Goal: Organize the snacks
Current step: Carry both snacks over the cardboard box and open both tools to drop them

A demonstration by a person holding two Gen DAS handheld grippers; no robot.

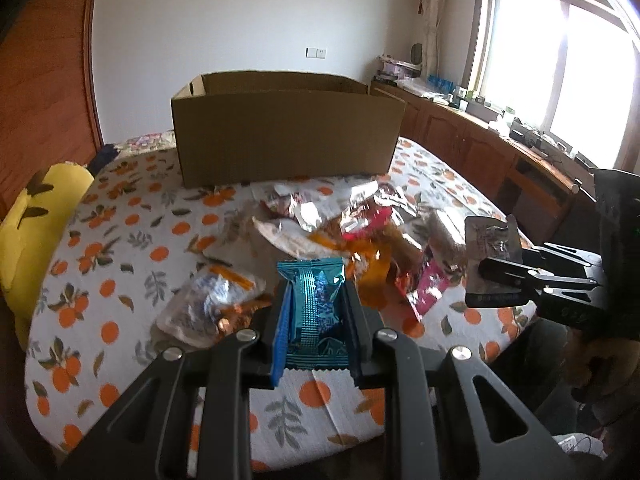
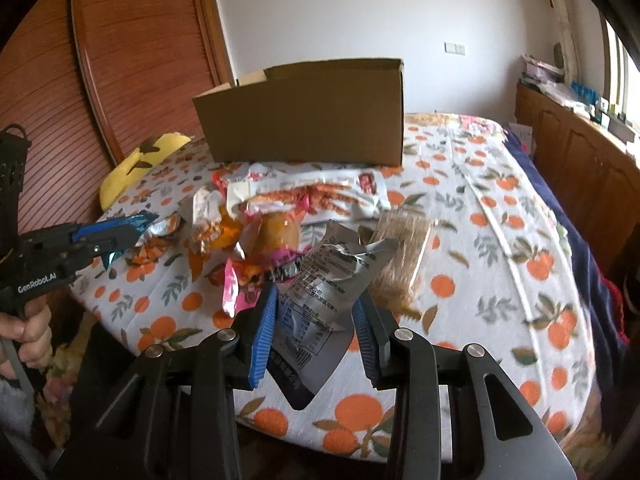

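While the left claw (image 1: pixel 316 316) is pinching the teal packet (image 1: pixel 316 312) squarely, the right claw (image 2: pixel 316 328) is gripping the silver pouch (image 2: pixel 320 300) only loosely at its lower part, risking slippage before reaching the cardboard box (image 2: pixel 304 120) ahead.

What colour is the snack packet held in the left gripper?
Shiny teal-blue foil packet, clamped in the left gripper; clearest in the left wrist view.

I see a yellow plush pillow (image 1: pixel 28 216) at the bed's (image 2: pixel 500 240) edge, wooden cabinets (image 1: pixel 460 136) under the bright window (image 1: pixel 560 52), cluttered on top.

Snack pile (image 1: pixel 340 232) lies on bed (image 1: pixel 120 216) before cardboard box (image 1: pixel 286 136).
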